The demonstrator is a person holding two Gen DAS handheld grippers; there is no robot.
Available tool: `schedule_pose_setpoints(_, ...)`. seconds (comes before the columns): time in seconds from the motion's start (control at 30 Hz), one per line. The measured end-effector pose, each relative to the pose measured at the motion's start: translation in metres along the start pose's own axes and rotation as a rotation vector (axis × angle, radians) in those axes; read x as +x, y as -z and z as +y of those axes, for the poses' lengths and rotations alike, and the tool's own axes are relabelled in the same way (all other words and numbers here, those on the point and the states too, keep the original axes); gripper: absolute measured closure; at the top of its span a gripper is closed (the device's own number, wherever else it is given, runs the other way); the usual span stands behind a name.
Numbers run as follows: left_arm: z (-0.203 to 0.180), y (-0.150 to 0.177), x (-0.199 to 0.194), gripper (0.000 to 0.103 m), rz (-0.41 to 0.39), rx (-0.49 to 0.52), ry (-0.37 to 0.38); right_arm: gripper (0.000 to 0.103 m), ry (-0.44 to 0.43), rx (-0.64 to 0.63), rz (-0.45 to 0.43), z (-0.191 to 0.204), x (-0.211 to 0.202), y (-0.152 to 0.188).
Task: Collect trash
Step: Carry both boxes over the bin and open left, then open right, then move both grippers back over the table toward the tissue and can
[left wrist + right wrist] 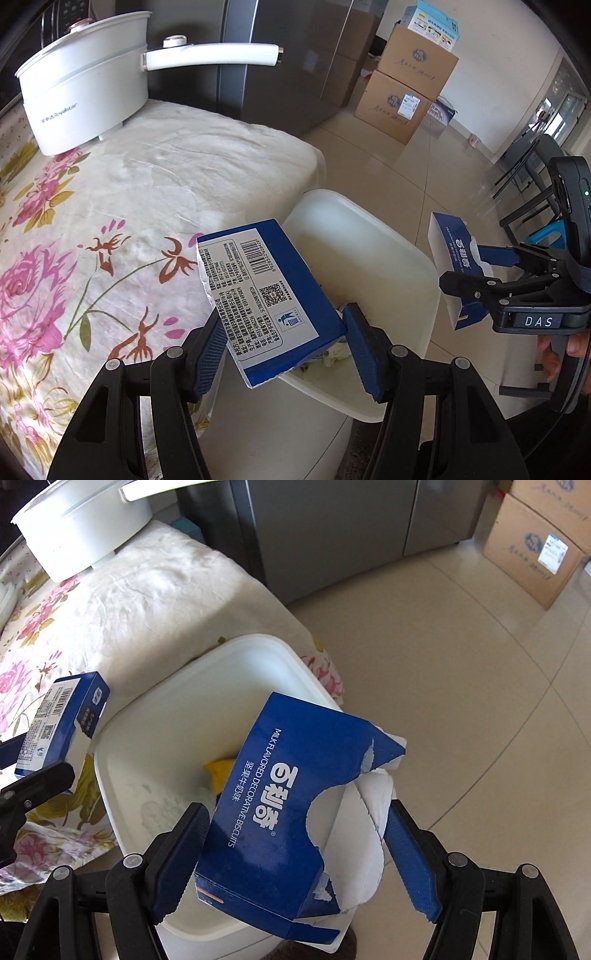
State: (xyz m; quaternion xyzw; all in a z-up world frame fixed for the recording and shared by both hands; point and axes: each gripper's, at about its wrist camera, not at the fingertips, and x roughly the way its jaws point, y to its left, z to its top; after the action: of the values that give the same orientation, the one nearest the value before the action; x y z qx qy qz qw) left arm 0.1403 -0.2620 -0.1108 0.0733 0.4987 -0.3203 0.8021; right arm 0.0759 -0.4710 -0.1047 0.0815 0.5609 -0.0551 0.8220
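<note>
Both boxes over the white bin [110, 771]. My left gripper [286, 347] is clamped on the barcode box [266, 295], my right gripper [295, 853] on the torn biscuit box [288, 812]. I spread each pair of fingers only once the box sits inside the rim, not over the tablecloth [110, 206].

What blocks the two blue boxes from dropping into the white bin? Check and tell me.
Nothing visible does. The left claw holds the barcode box over the white bin rim, and the right claw holds the torn biscuit box above its open mouth; only some trash lies inside.
</note>
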Motion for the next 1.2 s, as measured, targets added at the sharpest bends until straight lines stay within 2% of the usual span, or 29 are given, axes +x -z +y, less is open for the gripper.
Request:
schedule_pose_setpoints(0.1, 0.000, -0.002, 0.004, 0.037, -0.041, -0.002, 0.048, 0.022, 0.000, -0.001, 0.002, -0.001, 0.001, 0.000)
schedule_pose_setpoints(0.13, 0.003, -0.004, 0.006, 0.033, -0.051, -0.021, 0.060, 0.022, 0.000, -0.001, 0.002, -0.001, 0.001, 0.000)
schedule_pose_setpoints(0.17, 0.005, -0.005, 0.008, 0.022, -0.051, -0.041, 0.062, 0.022, 0.001, -0.002, 0.003, -0.001, 0.001, 0.000)
schedule_pose_setpoints(0.23, 0.009, -0.007, 0.009, 0.009, -0.056, -0.062, 0.039, 0.022, 0.002, -0.004, 0.002, -0.001, 0.001, 0.000)
schedule_pose_setpoints(0.27, 0.010, -0.007, 0.008, 0.008, -0.064, -0.059, 0.019, 0.022, 0.002, -0.005, 0.001, -0.001, 0.001, 0.000)
schedule_pose_setpoints(0.43, 0.016, -0.008, -0.003, 0.006, -0.079, -0.037, -0.035, 0.022, 0.005, -0.009, 0.002, 0.001, 0.002, 0.000)
schedule_pose_setpoints(0.8, 0.046, 0.002, -0.032, 0.006, -0.064, -0.073, -0.095, 0.021, -0.004, -0.022, -0.011, 0.012, -0.001, -0.004)
schedule_pose_setpoints(0.97, 0.058, 0.006, -0.047, 0.005, -0.071, -0.075, -0.125, 0.009, 0.017, -0.017, -0.033, 0.022, -0.005, -0.011)
schedule_pose_setpoints(1.2, 0.080, 0.017, -0.067, 0.002, -0.072, -0.071, -0.194, 0.007, 0.014, -0.026, -0.070, 0.041, -0.013, -0.021)
